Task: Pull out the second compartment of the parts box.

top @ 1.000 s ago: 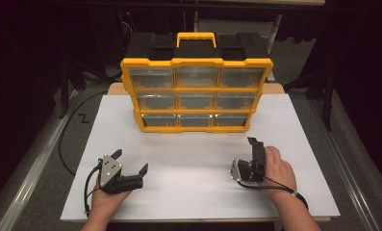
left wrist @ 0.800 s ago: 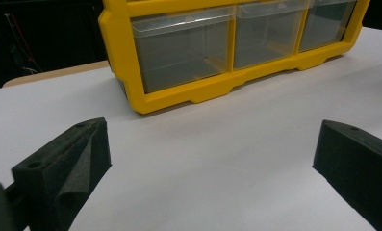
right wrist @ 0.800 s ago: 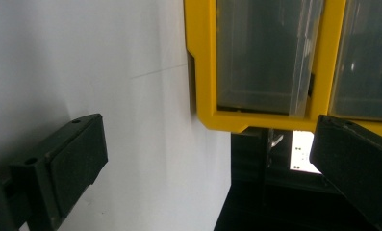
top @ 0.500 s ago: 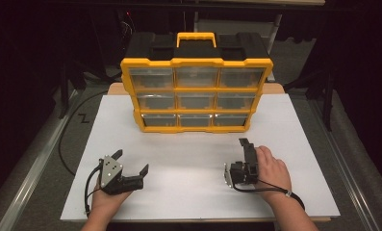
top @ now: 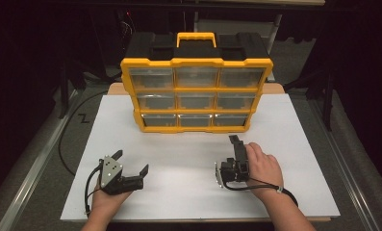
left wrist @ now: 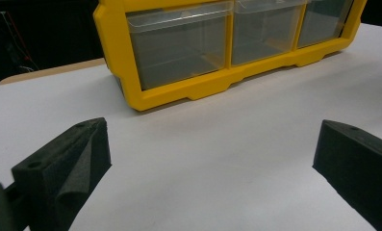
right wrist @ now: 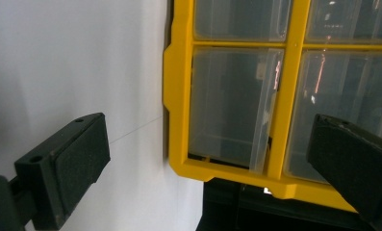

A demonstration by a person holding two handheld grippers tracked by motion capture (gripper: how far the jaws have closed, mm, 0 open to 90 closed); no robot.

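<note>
Down at the near left of the white table (top: pixel 294 125), the left gripper (top: pixel 129 163) rests in the person's hand with its jaws spread wide and nothing between them; in the left gripper view the two black pads stand far apart over bare white surface, and the yellow drawer organizer (left wrist: pixel 217 53) sits ahead of them and a little to the right, its lower-left drawer nearest. Moving toward the middle, the organizer (top: pixel 197 94) stands upright at the far centre of the table, its long axis running left to right, three rows of three clear drawers facing the person and a yellow handle (top: pixel 195 37) on top. Further right, the right gripper (top: pixel 235 144) is held rolled onto its side, its jaws also apart and empty, and pointed forward at the organizer's lower-right corner (top: pixel 248 126). Its own view, turned by that roll, shows the lower-right drawer (right wrist: pixel 232 106) close ahead between the open pads, not yet touched. Judging from this, the right hand is clearly the nearer one, and the coming move turns on a short forward reach from it toward that drawer's front, with the left gripper well apart and idle.
</note>
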